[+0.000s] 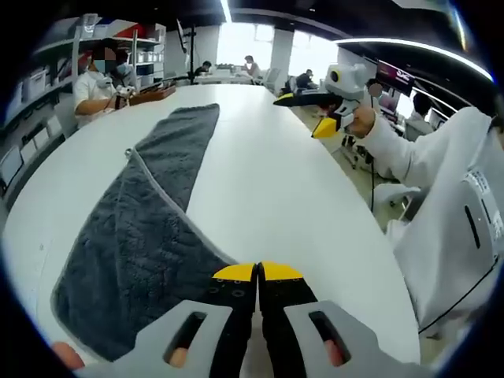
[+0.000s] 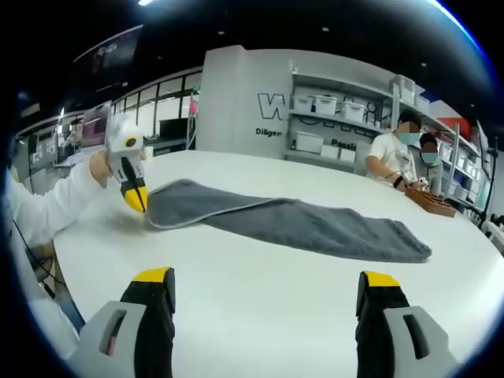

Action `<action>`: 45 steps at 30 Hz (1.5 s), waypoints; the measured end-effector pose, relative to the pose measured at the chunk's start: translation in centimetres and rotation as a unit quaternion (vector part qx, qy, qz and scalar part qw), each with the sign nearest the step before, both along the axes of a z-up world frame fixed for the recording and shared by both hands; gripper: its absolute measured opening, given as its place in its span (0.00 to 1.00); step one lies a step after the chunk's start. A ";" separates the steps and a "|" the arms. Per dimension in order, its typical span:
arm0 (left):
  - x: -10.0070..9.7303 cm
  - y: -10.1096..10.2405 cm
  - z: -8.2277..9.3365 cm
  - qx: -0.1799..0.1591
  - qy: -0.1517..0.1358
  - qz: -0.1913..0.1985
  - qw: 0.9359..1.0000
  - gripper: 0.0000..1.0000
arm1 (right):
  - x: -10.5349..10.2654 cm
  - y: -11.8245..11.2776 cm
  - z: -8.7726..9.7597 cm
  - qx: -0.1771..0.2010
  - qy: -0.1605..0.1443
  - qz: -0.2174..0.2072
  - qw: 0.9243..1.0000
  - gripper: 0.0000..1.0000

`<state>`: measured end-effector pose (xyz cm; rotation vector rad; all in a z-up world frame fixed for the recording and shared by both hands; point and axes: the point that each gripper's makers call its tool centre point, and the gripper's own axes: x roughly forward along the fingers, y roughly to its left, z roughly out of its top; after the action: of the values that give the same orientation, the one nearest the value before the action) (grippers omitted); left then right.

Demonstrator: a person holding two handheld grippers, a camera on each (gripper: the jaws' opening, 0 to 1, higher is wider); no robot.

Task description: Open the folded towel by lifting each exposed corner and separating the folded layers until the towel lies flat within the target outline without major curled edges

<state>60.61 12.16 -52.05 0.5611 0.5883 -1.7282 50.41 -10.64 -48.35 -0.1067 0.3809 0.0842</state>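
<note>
Towel [image 1: 150, 228] is one dark grey terry piece, folded lengthwise into a long strip on the white table [image 1: 291, 197]. It starts just off the left gripper [image 1: 257, 272] tips and runs away from them. In the right gripper view the same towel [image 2: 291, 220] lies crosswise, well beyond the right gripper [image 2: 268, 277] tips, with the left gripper's yellow tip right at its near end, though whether cloth is pinched there I can't tell.

Fingers: the left pair is pressed together, no gap, and from its own view there looks to be nothing between them. The right pair stands wide apart and holds nothing.

Handling guess: soft, floppy and light, with plenty of grip from the pile. It'll drape and sag when lifted, not slide stiffly. I'd pinch the top layer only, at the corner where the pale hem [image 1: 161, 193] shows on the folded-over flap, then peel it sideways.

Count: one towel, two grippers, one table. A wooden tray [image 2: 429, 201] sits at the far edge by two seated people.
</note>
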 end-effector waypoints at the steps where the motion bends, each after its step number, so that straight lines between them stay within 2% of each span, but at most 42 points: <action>1: 0.0 0.1 0.1 0.000 -0.006 -0.002 1.000 0.01 | 0.0 0.0 0.0 0.000 0.000 0.000 1.000 0.97; 2: -0.3 0.5 -0.2 0.018 -0.017 -0.017 1.000 0.03 | 0.0 0.1 0.0 0.000 0.000 0.000 1.000 0.97; 3: -0.3 0.5 -0.3 0.019 -0.024 -0.016 0.999 0.09 | 0.0 0.1 -0.1 0.000 0.000 0.000 1.000 0.97; 4: 0.4 0.2 -0.2 0.014 -0.052 -0.008 0.999 0.16 | 0.0 0.1 -0.1 0.001 0.000 0.000 1.000 0.97; 6: 0.5 0.1 -0.7 0.027 -0.065 -0.004 0.998 0.28 | 0.1 0.1 -0.2 0.002 0.001 0.001 1.000 0.97; 7: 0.5 0.2 -1.1 0.035 -0.072 -0.006 0.997 0.28 | 0.1 0.2 -0.2 0.002 0.002 0.002 1.000 0.97; 12: 0.5 -0.2 -2.9 0.057 -0.085 -0.014 0.995 0.25 | 0.1 0.4 -0.3 0.001 0.002 0.004 1.000 0.97; 16: 0.8 -0.4 -3.7 0.068 -0.105 -0.017 0.992 0.14 | 0.1 0.4 -0.2 0.001 0.002 0.004 1.000 0.96; 19: 1.1 -0.3 -3.6 0.064 -0.111 -0.013 0.992 0.04 | 0.0 0.4 -0.3 0.001 0.003 0.005 1.000 0.96; 23: 1.8 -0.7 -2.1 0.012 -0.111 0.042 0.993 0.03 | 0.5 0.5 -0.1 0.005 0.008 0.019 1.000 0.96; 25: 1.7 -0.2 -1.7 0.005 -0.097 0.051 0.994 0.02 | 0.9 0.7 0.1 0.000 0.011 0.031 0.999 0.96; 28: 2.7 0.6 0.3 -0.027 -0.083 0.086 0.993 0.02 | 1.7 1.2 0.4 -0.014 0.014 0.050 0.999 0.96; 31: 3.2 1.6 2.7 -0.067 -0.034 0.118 0.990 0.02 | 2.6 1.9 0.4 -0.018 0.017 0.071 0.997 0.96; 33: 3.2 2.1 3.8 -0.088 -0.015 0.121 0.989 0.02 | 3.2 2.5 0.4 -0.019 0.017 0.084 0.996 0.96; 36: 3.1 2.7 6.1 -0.133 0.003 0.110 0.985 0.02 | 3.9 3.2 0.2 -0.023 0.019 0.098 0.995 0.95; 37: 2.8 3.0 6.8 -0.145 0.002 0.103 0.984 0.02 | 4.0 3.4 0.2 -0.024 0.020 0.100 0.994 0.95; 39: 1.4 3.5 7.6 -0.162 -0.008 0.064 0.985 0.02 | 4.3 3.9 0.0 -0.025 0.022 0.108 0.994 0.95; 43: -2.3 5.7 6.3 -0.154 -0.033 -0.030 0.987 0.02 | 4.2 4.6 -0.3 -0.028 0.026 0.119 0.992 0.95; 45: -3.5 6.7 4.7 -0.130 -0.028 -0.060 0.989 0.02 | 4.1 4.6 -0.3 -0.030 0.027 0.119 0.992 0.95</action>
<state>57.10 18.83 -47.33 0.4655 0.2886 -1.8609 54.49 -6.00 -48.67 -0.2101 0.4231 0.3112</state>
